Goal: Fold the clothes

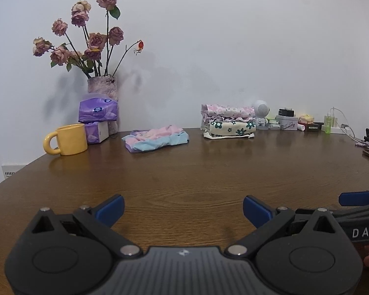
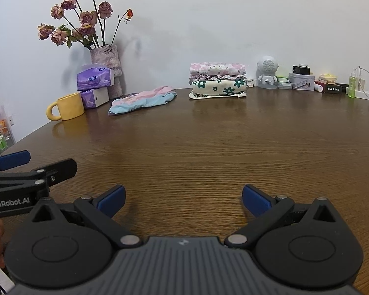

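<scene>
Pink-and-blue crumpled garment (image 1: pixel 156 138) lies on the brown wooden desk (image 1: pixel 196 172); my left gripper (image 1: pixel 183 209) and right gripper (image 2: pixel 183 200) gape wide, empty.

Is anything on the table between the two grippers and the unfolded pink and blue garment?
Nothing visible: only bare table lies between the open left gripper, the open right gripper and the pink and blue garment. The yellow mug stands off to its left.

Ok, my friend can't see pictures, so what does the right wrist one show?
The open right gripper hangs over a bare brown table, holding nothing. Far back lie loose pink and blue clothes and a folded stack. A yellow mug sits on the left.
</scene>
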